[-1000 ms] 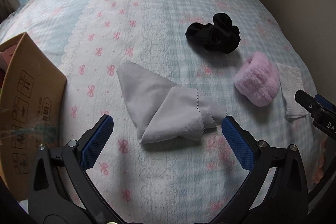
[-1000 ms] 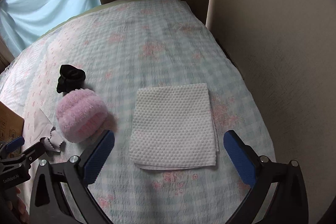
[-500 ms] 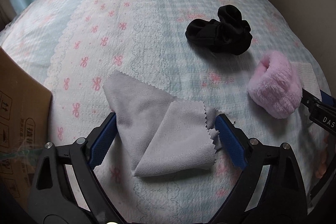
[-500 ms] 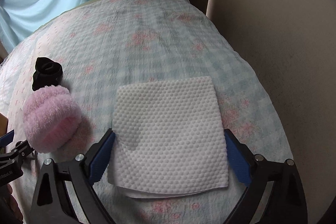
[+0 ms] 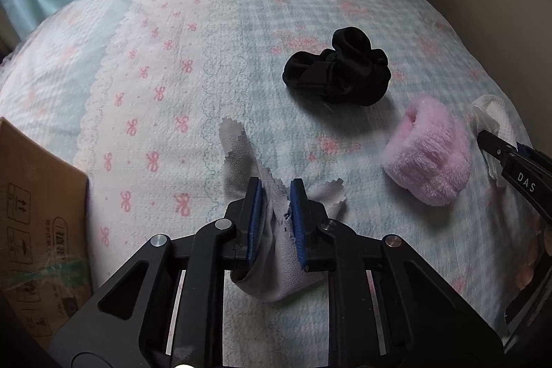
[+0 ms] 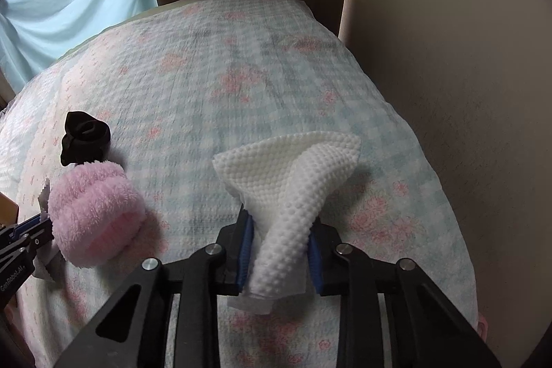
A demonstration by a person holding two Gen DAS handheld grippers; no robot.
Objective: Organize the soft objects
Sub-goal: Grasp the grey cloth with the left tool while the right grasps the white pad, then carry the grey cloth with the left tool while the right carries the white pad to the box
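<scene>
Two wrist views look across a bed point(image 5: 224, 23) covered in a pale blue and pink patterned quilt. The left hand-held gripper point(image 5: 275, 195) is clenched on a thin grey cloth point(image 5: 276, 278), bunching its middle between the blue pads while zigzag-cut edges stick out on both sides. The right hand-held gripper point(image 6: 279, 223) is clenched on a white dimpled cloth point(image 6: 293, 175), gathered into a cone that fans out ahead of the jaws. Pinching each cloth at its middle likely gathers the limp fabric into one bundle that can be carried.

Between the two lies a fluffy pink scrunchie-like roll point(image 5: 429, 157), and farther back a crumpled black fabric piece point(image 5: 336, 71); both rest loose on the quilt, not yet picked up.

Only the left view shows a cardboard box point(image 5: 38, 230) at the bed's left edge, probably where the soft things belong. Only the right view shows the whole white cloth; the left view catches just a corner of it.
</scene>
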